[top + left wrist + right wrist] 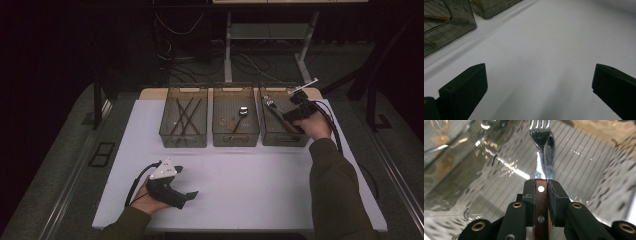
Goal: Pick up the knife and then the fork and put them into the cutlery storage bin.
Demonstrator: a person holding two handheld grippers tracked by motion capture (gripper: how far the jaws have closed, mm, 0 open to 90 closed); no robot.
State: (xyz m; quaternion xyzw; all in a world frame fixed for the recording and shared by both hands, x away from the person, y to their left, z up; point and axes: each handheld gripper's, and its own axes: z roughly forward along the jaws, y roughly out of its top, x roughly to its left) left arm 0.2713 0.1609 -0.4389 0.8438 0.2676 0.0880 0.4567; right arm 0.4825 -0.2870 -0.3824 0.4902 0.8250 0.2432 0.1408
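Observation:
A fork [539, 152] with a wooden riveted handle is clamped between the jaws of my right gripper [540, 185], tines pointing away into the right bin [599, 170]. Seen from above, that gripper [289, 116] hangs over the right bin [274, 140] with the fork [270, 103] slanting down into it. My left gripper [186, 198] lies low over the white board [250, 180] near the front left. In the left gripper view its jaws stand wide apart with only bare board [536, 62] between them.
Three smoky clear bins line the far side of the board: the left one [167, 135] holds dark chopsticks [184, 112], the middle one [220, 137] a spoon [241, 114]. Table legs and cables lie on the floor beyond.

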